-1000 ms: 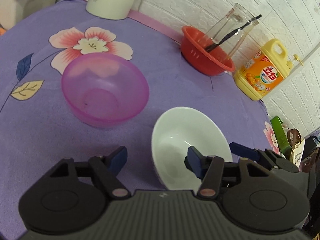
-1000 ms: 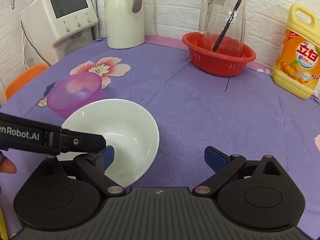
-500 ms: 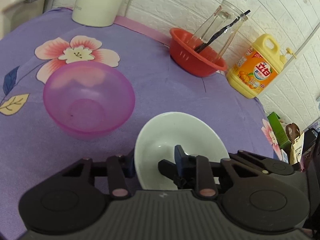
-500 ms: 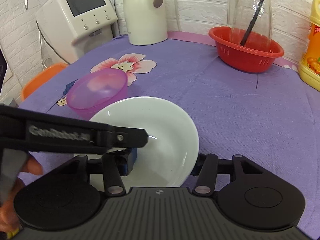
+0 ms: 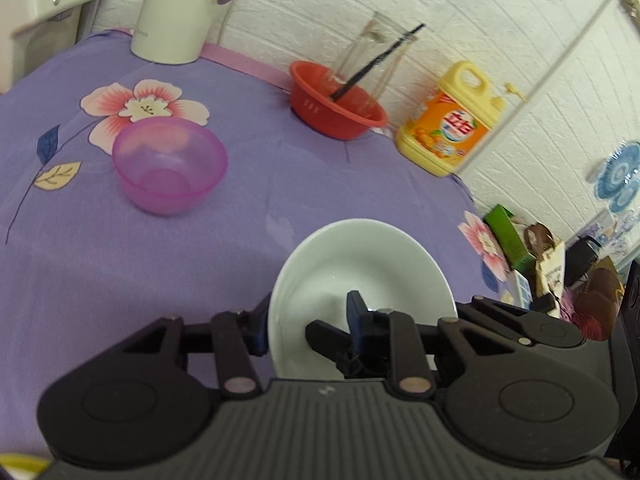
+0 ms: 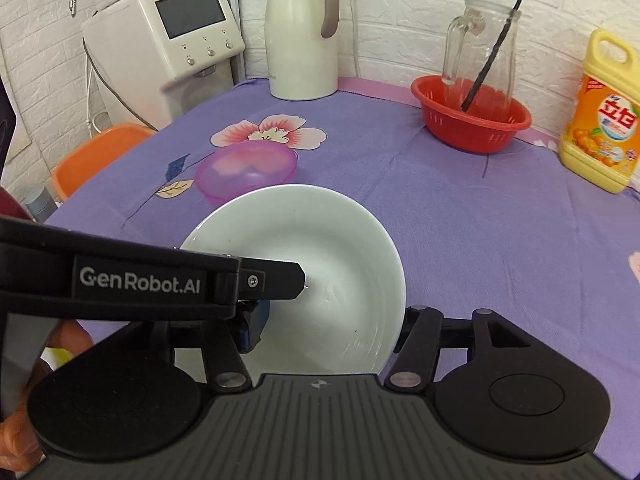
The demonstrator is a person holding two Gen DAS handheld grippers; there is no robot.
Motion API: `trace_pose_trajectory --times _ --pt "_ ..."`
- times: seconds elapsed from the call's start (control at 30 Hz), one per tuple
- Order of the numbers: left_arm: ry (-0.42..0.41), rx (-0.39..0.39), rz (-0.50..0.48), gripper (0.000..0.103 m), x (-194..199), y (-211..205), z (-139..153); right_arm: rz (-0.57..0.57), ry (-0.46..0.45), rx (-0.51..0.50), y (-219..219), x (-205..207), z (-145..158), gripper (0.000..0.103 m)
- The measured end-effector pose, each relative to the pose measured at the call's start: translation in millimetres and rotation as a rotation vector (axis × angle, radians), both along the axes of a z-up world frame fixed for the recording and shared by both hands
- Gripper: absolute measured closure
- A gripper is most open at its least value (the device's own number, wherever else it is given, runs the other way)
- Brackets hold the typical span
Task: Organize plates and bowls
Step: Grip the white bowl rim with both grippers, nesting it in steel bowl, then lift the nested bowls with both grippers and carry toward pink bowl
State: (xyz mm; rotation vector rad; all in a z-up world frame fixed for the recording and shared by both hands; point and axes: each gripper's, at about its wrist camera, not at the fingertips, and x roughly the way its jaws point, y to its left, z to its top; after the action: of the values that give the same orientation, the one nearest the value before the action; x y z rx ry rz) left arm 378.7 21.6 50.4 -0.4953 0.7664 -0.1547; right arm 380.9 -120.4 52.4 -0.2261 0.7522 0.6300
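A white bowl (image 5: 360,264) is held between both grippers, lifted above the purple flowered tablecloth (image 5: 120,260). My left gripper (image 5: 308,320) is shut on the bowl's left rim, one finger inside and one outside. My right gripper (image 6: 328,328) is shut on the bowl (image 6: 320,248), one finger inside and the other outside the right rim. The left gripper's arm (image 6: 140,280) crosses the right wrist view. A translucent pink bowl (image 5: 170,170) stands upright on the cloth to the far left, also in the right wrist view (image 6: 248,172).
A red basket (image 6: 472,120) holding a glass jug with a black straw stands at the back. A yellow detergent bottle (image 6: 604,120) is at the back right, a white kettle (image 6: 300,40) and a water dispenser (image 6: 168,48) at the back left. An orange stool (image 6: 96,152) stands left of the table.
Both grippers closed on the white bowl's rim and raised it off the cloth, toward the right and away from the pink bowl.
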Motion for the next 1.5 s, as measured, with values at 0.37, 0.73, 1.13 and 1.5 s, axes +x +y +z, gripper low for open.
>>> trace_pose_trajectory --times 0.37,0.73,1.13,1.5 --pt "-0.013 -0.046 -0.143 0.08 -97.4 -59.6 -6.5 -0.126 -0.036 -0.041 -51.9 -115.8 7.4 0.0" --pt "0.019 -0.019 -0.193 0.08 -141.1 -77.5 -28.7 -0.163 0.01 0.001 -73.9 -165.8 -19.0 0.0" --pt "-0.048 0.047 -0.188 0.053 -137.4 -79.3 -23.4 -0.205 -0.035 0.065 -99.1 -176.3 -18.4 0.0" --pt "-0.188 0.125 -0.131 0.028 -141.8 -48.3 15.7 -0.242 -0.012 0.146 -117.2 -166.9 -19.1 0.0"
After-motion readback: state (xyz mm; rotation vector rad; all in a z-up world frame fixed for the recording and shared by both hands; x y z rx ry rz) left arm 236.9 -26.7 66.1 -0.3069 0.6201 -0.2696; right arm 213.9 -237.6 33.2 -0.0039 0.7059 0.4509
